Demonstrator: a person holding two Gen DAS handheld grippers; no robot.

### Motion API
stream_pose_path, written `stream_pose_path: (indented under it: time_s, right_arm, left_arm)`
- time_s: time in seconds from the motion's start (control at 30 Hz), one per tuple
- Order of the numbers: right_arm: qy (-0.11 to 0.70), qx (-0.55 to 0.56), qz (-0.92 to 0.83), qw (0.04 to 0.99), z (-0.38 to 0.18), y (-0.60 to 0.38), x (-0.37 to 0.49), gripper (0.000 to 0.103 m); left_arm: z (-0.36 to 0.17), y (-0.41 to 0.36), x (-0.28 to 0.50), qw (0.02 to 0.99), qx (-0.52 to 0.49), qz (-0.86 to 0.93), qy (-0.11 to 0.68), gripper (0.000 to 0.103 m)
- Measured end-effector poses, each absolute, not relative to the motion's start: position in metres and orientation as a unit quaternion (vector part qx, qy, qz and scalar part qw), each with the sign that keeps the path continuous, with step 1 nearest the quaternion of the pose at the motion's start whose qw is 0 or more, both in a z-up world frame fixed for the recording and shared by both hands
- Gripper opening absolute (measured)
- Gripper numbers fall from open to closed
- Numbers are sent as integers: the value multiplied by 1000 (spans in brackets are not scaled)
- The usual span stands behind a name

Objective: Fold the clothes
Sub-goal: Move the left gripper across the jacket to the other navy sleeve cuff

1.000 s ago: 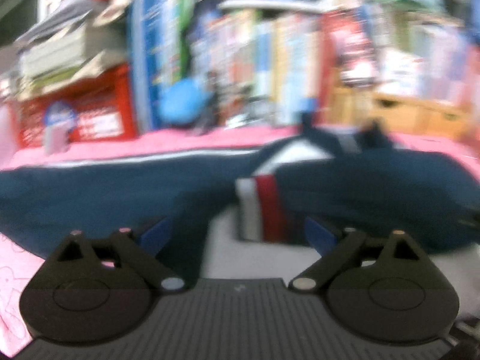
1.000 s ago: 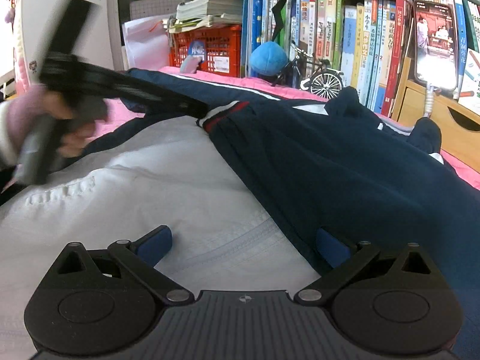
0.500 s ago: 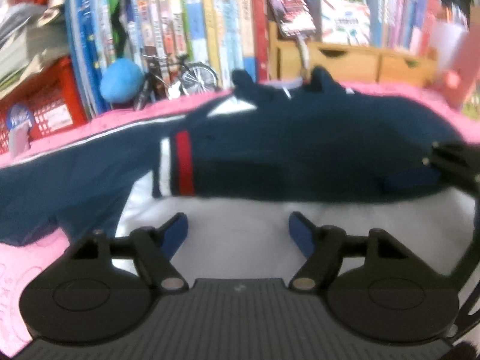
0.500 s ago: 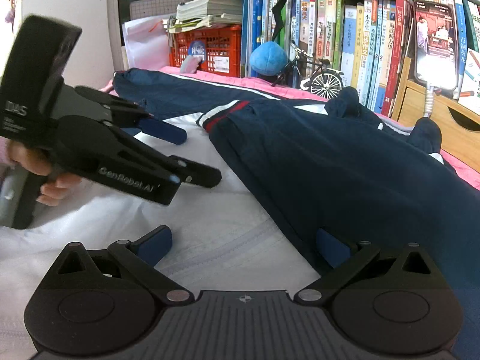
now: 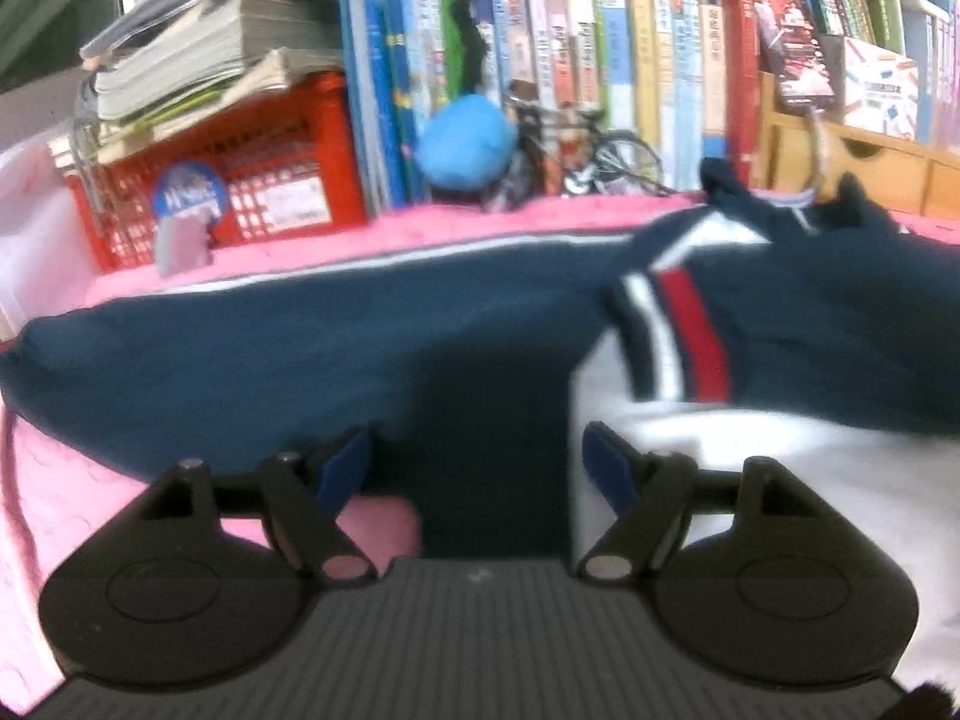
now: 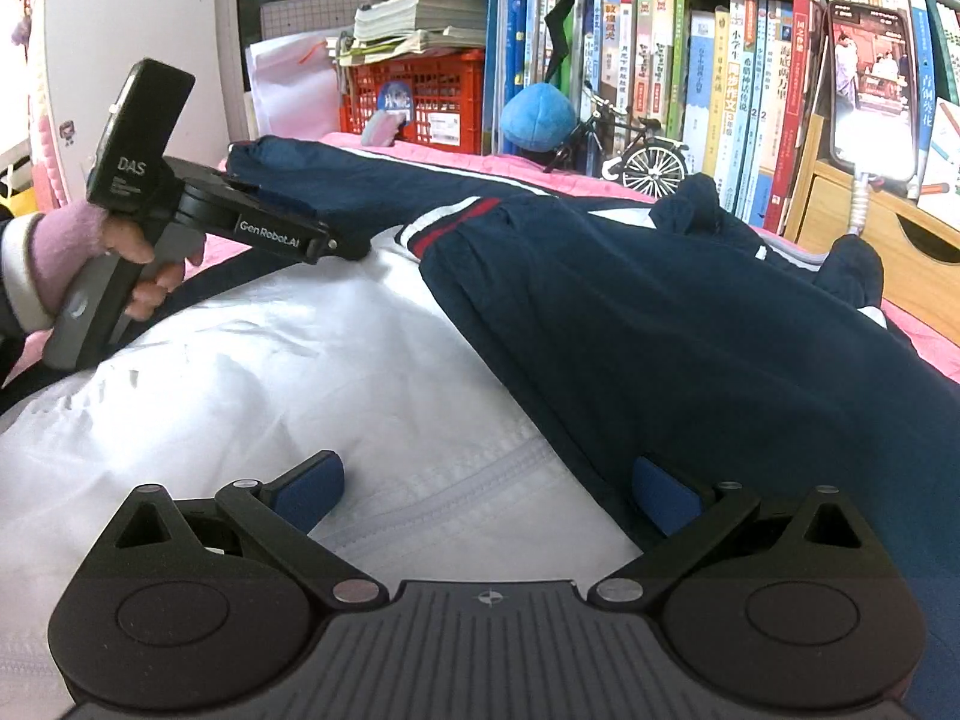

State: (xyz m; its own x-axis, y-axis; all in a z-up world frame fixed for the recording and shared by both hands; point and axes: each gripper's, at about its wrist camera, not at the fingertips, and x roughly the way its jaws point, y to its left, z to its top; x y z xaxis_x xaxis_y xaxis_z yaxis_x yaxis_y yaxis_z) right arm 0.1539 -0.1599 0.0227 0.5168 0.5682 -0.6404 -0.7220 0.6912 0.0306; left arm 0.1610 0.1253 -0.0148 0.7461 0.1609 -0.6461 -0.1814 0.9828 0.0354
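Jacket point(image 6: 690, 330) lay part-folded on the pink bed cover point(image 5: 72, 498), one sleeve point(image 5: 252, 348) still stretched out left.

I had the left gripper point(image 5: 474, 468) wide, low at that sleeve's base, probably lined up to grab it; right gripper point(image 6: 486, 486) wide, empty, over the white panel's edge. Red crate point(image 6: 420, 96) behind had papers stacked on top; contents unclear.

1. The navy jacket point(image 6: 690, 324) is a smooth, matt cloth with red and white ribbed knit bands at its hem, centre frame.
2. Its white lining point(image 6: 288, 372) looks soft and quilted, with stitched seams.
3. The pink bedcover point(image 5: 54, 516), lower left, is a textured, embossed fabric.
4. The red crate point(image 5: 240, 180) is glossy latticed plastic.
5. Both grippers' point(image 6: 486, 492) bodies are matt black plastic with blue rubbery pads point(image 6: 309, 489).
6. The drawer unit point(image 6: 864, 240) at right is pale bare wood.
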Motion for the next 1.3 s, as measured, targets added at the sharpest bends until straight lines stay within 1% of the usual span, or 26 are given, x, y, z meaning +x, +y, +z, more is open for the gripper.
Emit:
stream_pose_path:
  time_s: [0.07,0.1,0.17,0.27,0.37,0.47,0.53,0.57,0.6,0.63,0.7,0.77,0.87,0.93,1.03,1.1,1.17,1.3]
  right_arm:
    - [319,-121,374,862,22,-160,154,103]
    - [319,-121,374,862,22,-160,153,103]
    - [319,-121,374,862,22,-160,153,103]
    - [319,-121,375,862,22,-160,152,103]
    - [319,-121,375,862,22,-160,152,103]
    - [319,-121,375,862,22,-160,152,103]
    - [319,-121,375,862,22,-160,151,103]
    - [319,-122,375,862,22,-160,151,103]
    - [319,-121,375,862,22,-160,151,103]
    - [319,-121,375,862,22,-160,151,103]
    - [319,-121,375,862,22,-160,151,103]
    - [319,-121,375,862,22,-160,151,103]
    - [319,-122,375,862,22,-160,151,103]
    - [319,-122,375,862,22,-160,151,103]
    - [319,-122,375,862,22,-160,151,103]
    - [319,-121,375,862,22,-160,151,103]
    - [319,-121,375,862,22,-160,151,103]
    - [319,-121,375,862,22,-160,151,103]
  left_arm:
    - [-15,140,161,932,-27,108,344,85]
    - [-15,148,161,931,-33,116,344,84]
    - [-13,158,159,931,-37,127,341,84]
    - [-4,156,148,938,-20,120,326,79]
    - [8,146,138,950,-37,55,305,79]
    - [6,141,143,948,-21,29,317,80]
    - [-6,143,151,940,7,63,336,80]
    - [-12,149,155,936,11,79,343,84]
    - [-17,159,155,936,-7,88,340,88]
    - [-18,170,152,937,-31,92,336,88]
    - [-15,183,147,938,-59,100,326,87]
    - [-6,184,144,947,-62,91,302,84]
    - [5,185,149,958,-80,46,270,84]
    - [7,181,163,958,-68,51,274,85]
    - [-6,183,190,944,-28,111,309,84]
    - [-18,197,197,933,-33,147,328,86]
    - [-22,219,194,925,-77,171,331,87]
    - [-19,255,187,915,-82,221,328,88]
